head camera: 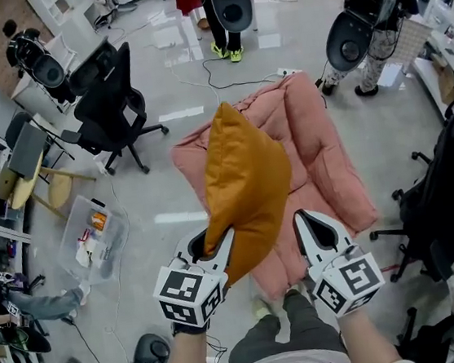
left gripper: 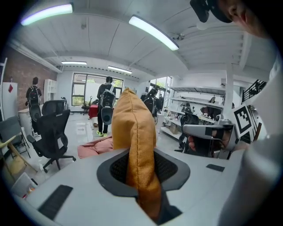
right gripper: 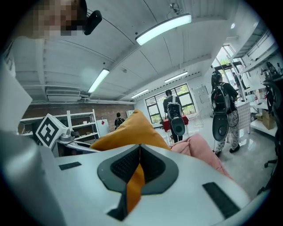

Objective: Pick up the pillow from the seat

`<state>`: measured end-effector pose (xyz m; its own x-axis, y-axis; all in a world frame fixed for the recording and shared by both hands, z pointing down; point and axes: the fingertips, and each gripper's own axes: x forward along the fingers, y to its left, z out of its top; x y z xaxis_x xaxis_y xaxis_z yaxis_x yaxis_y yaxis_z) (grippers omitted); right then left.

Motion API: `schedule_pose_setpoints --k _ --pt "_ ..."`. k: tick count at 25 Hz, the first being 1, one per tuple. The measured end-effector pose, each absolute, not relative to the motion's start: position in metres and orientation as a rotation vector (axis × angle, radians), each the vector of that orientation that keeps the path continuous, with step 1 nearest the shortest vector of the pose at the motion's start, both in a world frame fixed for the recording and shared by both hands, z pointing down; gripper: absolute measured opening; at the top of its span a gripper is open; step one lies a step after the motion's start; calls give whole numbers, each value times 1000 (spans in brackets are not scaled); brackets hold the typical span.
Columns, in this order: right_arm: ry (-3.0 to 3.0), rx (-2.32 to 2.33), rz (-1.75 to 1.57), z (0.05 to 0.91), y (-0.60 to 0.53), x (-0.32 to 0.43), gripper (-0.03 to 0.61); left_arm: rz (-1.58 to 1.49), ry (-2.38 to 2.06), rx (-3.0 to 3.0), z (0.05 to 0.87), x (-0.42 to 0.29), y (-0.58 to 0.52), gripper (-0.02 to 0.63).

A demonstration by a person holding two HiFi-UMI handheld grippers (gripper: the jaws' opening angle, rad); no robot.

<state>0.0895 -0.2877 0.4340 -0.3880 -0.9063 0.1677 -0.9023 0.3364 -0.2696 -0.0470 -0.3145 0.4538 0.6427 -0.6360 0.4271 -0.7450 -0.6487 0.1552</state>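
Left gripper (head camera: 216, 244) and right gripper (head camera: 304, 220) sat nearest, fingers of both clamped on the orange pillow (head camera: 243, 175), held up over the pink seat (head camera: 326, 156). Lift step looked nearly done; next move only needed a firm hold. Gripper views showed pinched fabric; head view showed both grippers together.

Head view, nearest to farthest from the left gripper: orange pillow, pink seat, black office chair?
1. orange pillow, clamped in the left gripper.
2. pink seat, just below and ahead.
3. black office chair, off to the upper left.
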Motion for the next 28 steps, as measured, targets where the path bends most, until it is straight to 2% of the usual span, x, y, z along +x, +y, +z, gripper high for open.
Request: schedule_pose_setpoints --k 16,28 --pt "2592 -1630 -191 308 -273 72 15 336 -1198 2636 327 -61 -282 104" --pt "2608 -1574 -80 257 -277 62 15 237 -1267 2683 273 -71 -280 106"
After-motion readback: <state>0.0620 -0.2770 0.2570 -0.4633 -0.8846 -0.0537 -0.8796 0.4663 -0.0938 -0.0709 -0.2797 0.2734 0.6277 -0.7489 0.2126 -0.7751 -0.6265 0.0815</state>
